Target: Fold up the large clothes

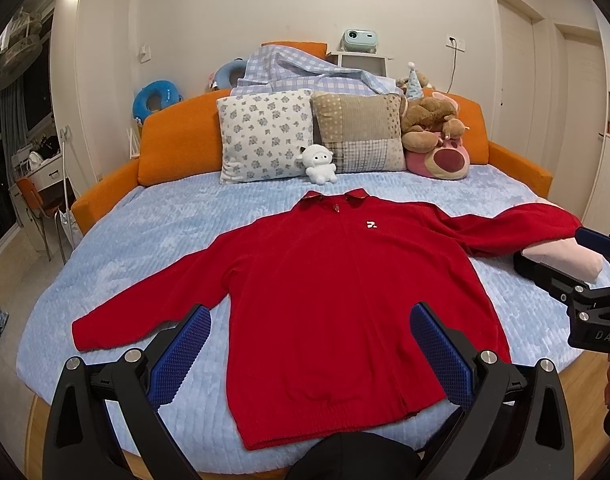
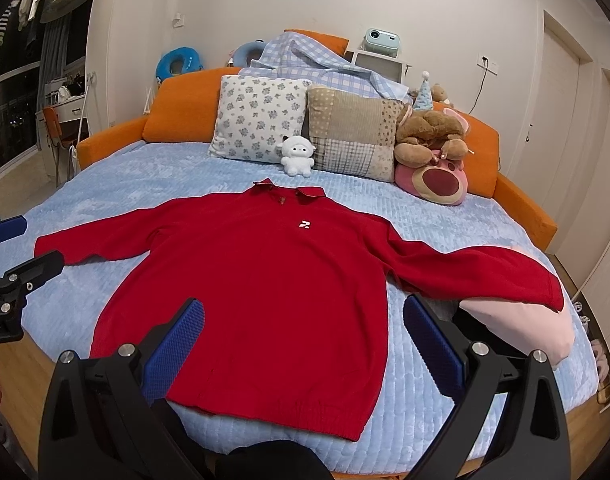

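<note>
Item one: a red zip-front jacket (image 1: 345,292), which we find spread flat, front up, on the light blue quilted bedspread (image 1: 145,240) of a round bed, collar toward the pillows and hem toward the near edge. One sleeve lies straight out on the bedspread; the other rests over a pale pink cushion (image 2: 521,328) at the bed's right edge. A small white logo sits on the chest.

Item two: our left gripper (image 1: 309,350), held above the hem, jaws spread wide and empty, blue pads facing each other. It touches nothing.

Item three: our right gripper (image 2: 303,344), likewise released, hovering over the jacket's lower half with nothing between its fingers, its right finger near the pink cushion.

Item four, at the orange headboard (image 1: 177,140): a floral pillow (image 1: 265,136), a patchwork pillow (image 1: 361,132), a small white plush (image 1: 319,164), a brown plush bear (image 1: 429,118) lying on a pink bear-face cushion (image 1: 441,160), and a blue checked blanket (image 1: 305,74) heaped behind.
</note>
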`<state>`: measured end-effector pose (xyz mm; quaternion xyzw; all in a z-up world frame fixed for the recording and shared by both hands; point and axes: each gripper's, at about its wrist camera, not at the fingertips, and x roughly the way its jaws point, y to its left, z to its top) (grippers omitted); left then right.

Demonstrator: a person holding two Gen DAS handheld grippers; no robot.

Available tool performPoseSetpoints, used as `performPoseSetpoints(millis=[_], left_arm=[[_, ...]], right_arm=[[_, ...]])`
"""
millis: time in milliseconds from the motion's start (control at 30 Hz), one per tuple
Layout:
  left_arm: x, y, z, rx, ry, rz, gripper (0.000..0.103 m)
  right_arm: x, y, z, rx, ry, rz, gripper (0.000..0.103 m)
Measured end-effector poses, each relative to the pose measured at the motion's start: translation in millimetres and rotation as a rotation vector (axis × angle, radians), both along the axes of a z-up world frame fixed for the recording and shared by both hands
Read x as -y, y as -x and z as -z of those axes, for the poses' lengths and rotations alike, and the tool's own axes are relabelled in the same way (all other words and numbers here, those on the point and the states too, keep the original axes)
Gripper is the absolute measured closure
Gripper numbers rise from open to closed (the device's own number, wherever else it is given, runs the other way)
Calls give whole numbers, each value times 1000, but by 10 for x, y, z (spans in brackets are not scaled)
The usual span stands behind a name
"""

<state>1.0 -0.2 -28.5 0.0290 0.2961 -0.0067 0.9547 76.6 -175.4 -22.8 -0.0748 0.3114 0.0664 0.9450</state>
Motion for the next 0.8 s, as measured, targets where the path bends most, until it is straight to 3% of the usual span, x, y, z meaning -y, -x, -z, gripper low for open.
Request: performPoseSetpoints(millis=[533,633,800], left_arm=[[-201,-176,22,-32,20,-43,2],[-416,-267,59,-43,47,-72,2],[-1132,-508,250,-89,154,-182,2]], right_arm=[[-173,-147,-21,5,29,-39,5],[-359,-242,-36,27,61,-77,5],[-902,-436,-23,100,125,-215,5]])
